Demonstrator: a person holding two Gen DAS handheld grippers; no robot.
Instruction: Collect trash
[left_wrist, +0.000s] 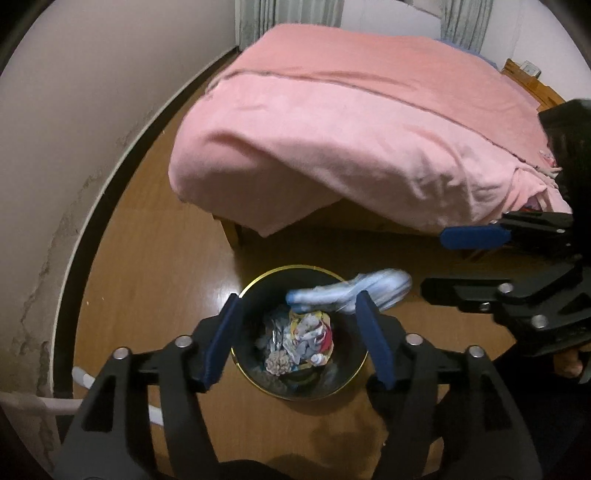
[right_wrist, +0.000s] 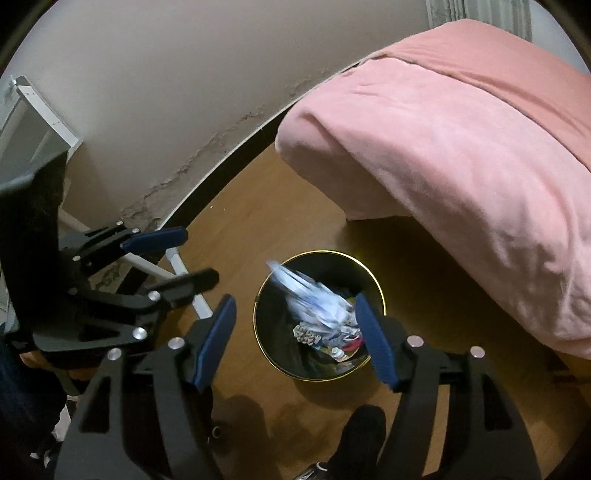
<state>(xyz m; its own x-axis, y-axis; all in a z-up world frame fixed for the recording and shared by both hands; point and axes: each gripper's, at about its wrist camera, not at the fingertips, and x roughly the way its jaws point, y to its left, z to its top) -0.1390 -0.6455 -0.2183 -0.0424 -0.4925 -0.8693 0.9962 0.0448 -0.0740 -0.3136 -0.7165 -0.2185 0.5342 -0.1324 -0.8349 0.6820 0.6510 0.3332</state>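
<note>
Both claws (left_wrist: 295, 339) (right_wrist: 295, 343) gaping empty, blurred pale-blue wrapper (left_wrist: 351, 291) over gold-rimmed bin (left_wrist: 258, 284)

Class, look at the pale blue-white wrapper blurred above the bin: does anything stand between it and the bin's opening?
Nothing visible does. The wrapper is over the far rim of the black bin, free of both open grippers; below it lies only earlier trash, well under the rim.

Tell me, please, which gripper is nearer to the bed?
Right. The right gripper hangs on the side of the bin toward the bed; the left gripper is on the side toward the wall.
</note>
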